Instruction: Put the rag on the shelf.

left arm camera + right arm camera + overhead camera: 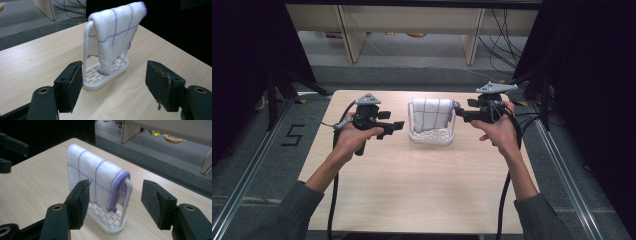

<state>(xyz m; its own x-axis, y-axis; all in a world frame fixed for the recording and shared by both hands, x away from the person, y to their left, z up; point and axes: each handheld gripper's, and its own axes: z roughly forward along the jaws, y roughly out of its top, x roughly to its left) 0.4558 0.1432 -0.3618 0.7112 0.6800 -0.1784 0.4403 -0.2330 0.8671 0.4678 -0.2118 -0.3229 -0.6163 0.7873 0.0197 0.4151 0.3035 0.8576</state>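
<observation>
The table (422, 175) is big and bare. Near its middle stands a white rack (432, 135) with a cloth (432, 114) draped over its bar, likely to dry. The left gripper (398, 126) waits at nine o'clock, the right gripper (460, 113) at three, both jaws wide, holding nothing.

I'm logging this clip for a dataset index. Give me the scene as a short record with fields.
setting: light wooden table, person seated at the near edge
rack: white rack with a slotted base, standing mid-table
cloth: white cloth with purple lines, draped over the rack's top bar
left gripper: left of the rack, jaws open, nothing between them
right gripper: right of the rack, jaws open, nothing between them
contact: neither gripper touches the cloth or rack
</observation>
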